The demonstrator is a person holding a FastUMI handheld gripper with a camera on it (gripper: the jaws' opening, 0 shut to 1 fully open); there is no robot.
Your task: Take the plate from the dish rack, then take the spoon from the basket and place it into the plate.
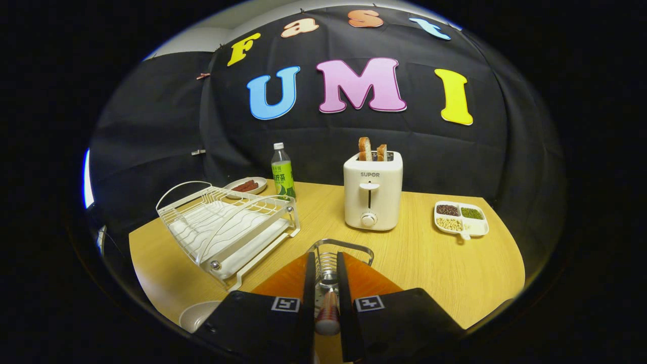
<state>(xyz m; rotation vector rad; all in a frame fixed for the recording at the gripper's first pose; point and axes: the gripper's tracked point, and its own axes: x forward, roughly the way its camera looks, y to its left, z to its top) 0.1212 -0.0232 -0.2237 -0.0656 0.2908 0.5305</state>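
Observation:
My gripper (326,264) is shut on the spoon (327,308). Its handle runs back between the two fingers and its metal bowl (327,277) sits near the fingertips. Just beyond the fingertips stands the wire basket (349,247) on the wooden table. The white plate (198,314) lies on the table to the left of the fingers, partly hidden by the gripper body. Further left and ahead stands the white wire dish rack (227,222), with nothing in its slots.
A white toaster (373,192) with two slices of bread stands beyond the basket. A green-labelled bottle (283,174) and a small dish of red food (247,186) sit behind the rack. A divided tray of beans (461,218) is at the right.

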